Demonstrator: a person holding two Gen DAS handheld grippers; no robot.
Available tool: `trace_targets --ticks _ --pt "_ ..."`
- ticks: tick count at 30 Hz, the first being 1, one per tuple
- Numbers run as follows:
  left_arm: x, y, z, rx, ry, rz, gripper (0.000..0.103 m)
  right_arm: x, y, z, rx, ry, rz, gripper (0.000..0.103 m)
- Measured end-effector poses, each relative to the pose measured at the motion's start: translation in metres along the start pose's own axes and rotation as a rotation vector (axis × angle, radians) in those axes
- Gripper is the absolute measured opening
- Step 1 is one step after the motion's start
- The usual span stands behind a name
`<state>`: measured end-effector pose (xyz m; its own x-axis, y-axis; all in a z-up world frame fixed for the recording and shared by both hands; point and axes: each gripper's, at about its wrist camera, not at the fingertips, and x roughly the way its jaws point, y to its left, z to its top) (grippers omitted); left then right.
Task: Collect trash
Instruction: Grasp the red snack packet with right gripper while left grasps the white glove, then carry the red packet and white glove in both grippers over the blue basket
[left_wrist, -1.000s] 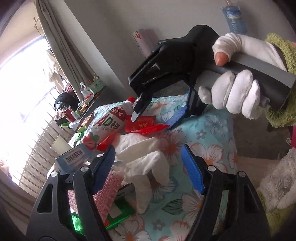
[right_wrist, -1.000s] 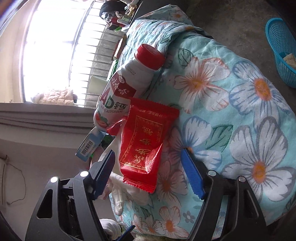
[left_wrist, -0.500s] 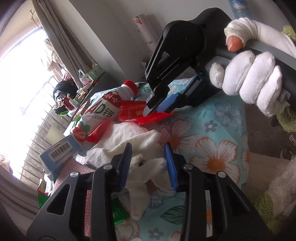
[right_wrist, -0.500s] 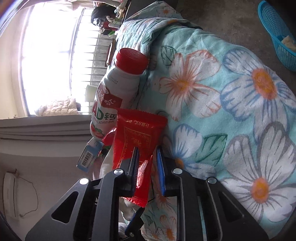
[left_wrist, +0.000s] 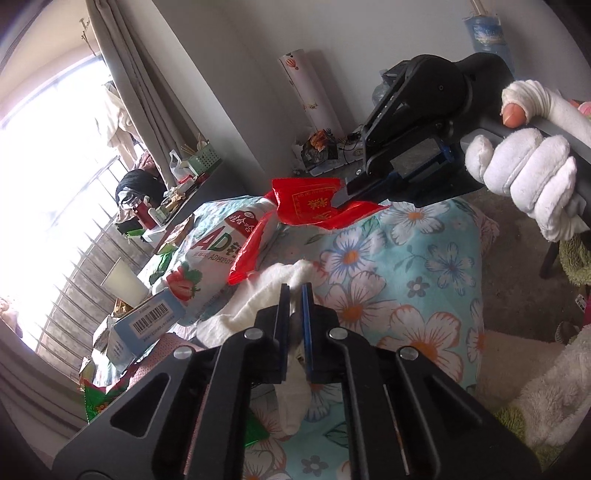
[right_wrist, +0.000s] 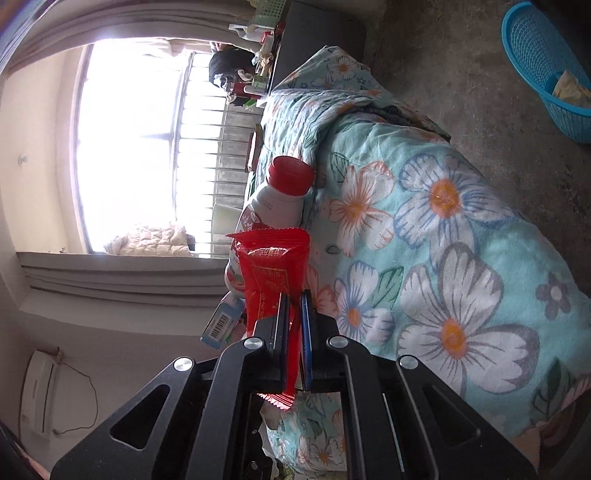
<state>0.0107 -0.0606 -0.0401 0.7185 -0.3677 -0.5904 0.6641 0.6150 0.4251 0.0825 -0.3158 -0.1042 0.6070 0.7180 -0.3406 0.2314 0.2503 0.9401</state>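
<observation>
Two hand-held grippers work over a bed covered by a turquoise blanket (right_wrist: 461, 236) printed with white and orange flowers. The right hand-held gripper (right_wrist: 294, 295) is clamped on a red snack wrapper (right_wrist: 271, 273), which sticks up between its closed fingers, lifted clear of the blanket. Seen from the left wrist camera, that same wrapper (left_wrist: 314, 203) hangs from the right hand-held gripper (left_wrist: 343, 197), held by a white-gloved hand (left_wrist: 532, 184). The left hand-held gripper (left_wrist: 294, 291) is pinched shut on a crumpled white tissue (left_wrist: 266, 302) lying on the blanket. Just beside the tissue lies a white drink bottle (left_wrist: 214, 254) with a red cap (right_wrist: 290, 175) and a strawberry label. A small box with a barcode (left_wrist: 147, 323) sits next to the bottle. A blue plastic basket (right_wrist: 543, 62) stands on the floor, well apart from the bed.
</observation>
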Motion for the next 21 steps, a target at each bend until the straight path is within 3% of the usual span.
trace_targets --ticks 12,21 --pt "-0.041 0.046 0.033 -0.201 -0.166 -0.016 0.003 -0.052 -0.004 -0.01 -0.004 -0.096 0.07 0.007" --pt "-0.051 0.06 0.052 -0.289 -0.221 -0.004 0.003 -0.07 -0.009 -0.015 0.004 -0.132 0.1 0.007"
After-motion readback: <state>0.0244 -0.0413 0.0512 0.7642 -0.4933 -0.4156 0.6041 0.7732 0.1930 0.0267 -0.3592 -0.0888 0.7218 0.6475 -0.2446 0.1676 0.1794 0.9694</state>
